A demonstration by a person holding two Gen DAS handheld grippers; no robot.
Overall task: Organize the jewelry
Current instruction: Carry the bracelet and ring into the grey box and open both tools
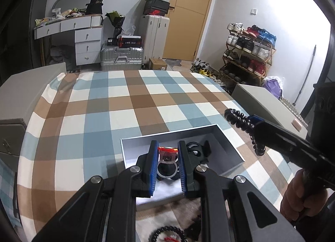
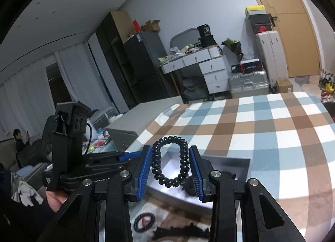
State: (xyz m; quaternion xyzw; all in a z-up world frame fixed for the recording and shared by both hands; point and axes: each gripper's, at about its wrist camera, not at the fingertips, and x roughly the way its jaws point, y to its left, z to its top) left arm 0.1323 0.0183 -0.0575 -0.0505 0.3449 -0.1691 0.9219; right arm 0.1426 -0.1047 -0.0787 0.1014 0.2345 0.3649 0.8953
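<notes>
Both grippers hung above the open box [image 1: 228, 137]: left gripper [image 1: 166, 154] was clamped on a ring [image 1: 167, 159], right gripper [image 2: 170, 164] squeezed a black spiral hair tie [image 2: 182, 154].

Black left gripper [image 1: 167, 159], blue ribbed pads [image 1: 152, 170], apparently silver screws.

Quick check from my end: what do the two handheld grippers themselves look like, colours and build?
Both match: the left gripper and right gripper have matte black linkage arms with silver pivot bolts and blue ribbed pads lining black fingers. The left one carries a black box-shaped mount with a black cable.
</notes>
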